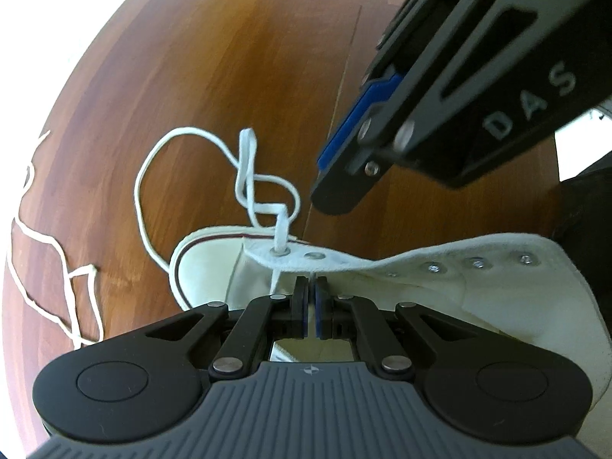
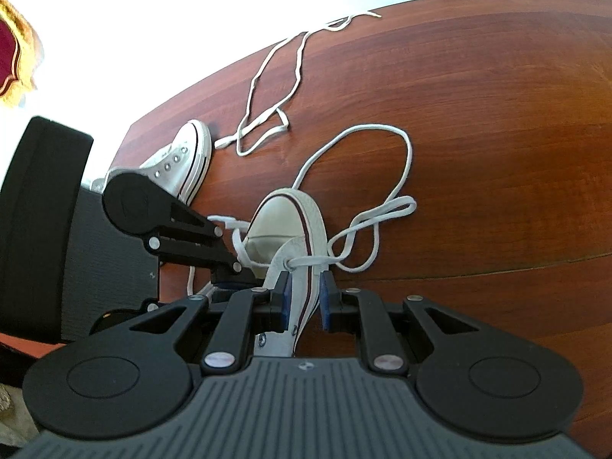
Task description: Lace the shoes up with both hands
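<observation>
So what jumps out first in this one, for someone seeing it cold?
The white high-top shoe lying on the reddish wooden table, held between the two grippers, with its lace threaded only through the front eyelet and looping loosely beyond the toe. The left gripper pinches the eyelet flap. Farther back lie a second shoe and a spare lace.

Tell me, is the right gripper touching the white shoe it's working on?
Touching. In the right wrist view, the right gripper has its blue pads closed against the shoe, clamping the eyelet side with no gap showing.
</observation>
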The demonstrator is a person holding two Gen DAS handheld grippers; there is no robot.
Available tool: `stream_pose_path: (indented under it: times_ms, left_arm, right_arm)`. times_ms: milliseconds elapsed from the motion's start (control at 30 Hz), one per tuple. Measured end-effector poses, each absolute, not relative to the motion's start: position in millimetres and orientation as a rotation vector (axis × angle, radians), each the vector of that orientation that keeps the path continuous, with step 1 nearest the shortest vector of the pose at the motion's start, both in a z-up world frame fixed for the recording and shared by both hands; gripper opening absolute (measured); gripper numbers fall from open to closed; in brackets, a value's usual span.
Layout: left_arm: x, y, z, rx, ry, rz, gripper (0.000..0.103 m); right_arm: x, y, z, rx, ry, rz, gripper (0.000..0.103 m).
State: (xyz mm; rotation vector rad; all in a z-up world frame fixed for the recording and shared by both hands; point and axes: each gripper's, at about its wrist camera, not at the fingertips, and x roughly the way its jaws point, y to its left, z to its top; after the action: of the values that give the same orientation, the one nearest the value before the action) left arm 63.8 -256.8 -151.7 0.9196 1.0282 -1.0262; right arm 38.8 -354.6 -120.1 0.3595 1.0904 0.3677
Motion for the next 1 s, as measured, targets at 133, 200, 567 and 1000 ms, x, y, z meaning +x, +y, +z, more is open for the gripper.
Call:
stream_pose_path:
  times_ms: [133,200,567,1000]
  left_arm:
    - [65,-256,-152,0.905,1.026,-1.022,0.004]
    - [66,-255,-152,0.900,1.026,-1.017,0.004]
    - [63,-234,-141,0.859,1.050,-0.988,0.003]
    - [53,-240,-134,0.906,0.970,-0.994,0.004]
  right_arm:
    - [39,-352,-121,0.339,1.092,0.372,0.017]
    - [39,-353,-122,0.336,1.094,0.371,0.017]
    - [39,-351,-121,0.319,1.100,0.379,0.017]
    - [41,-317,-115,0.181,1.128,0.500,0.023]
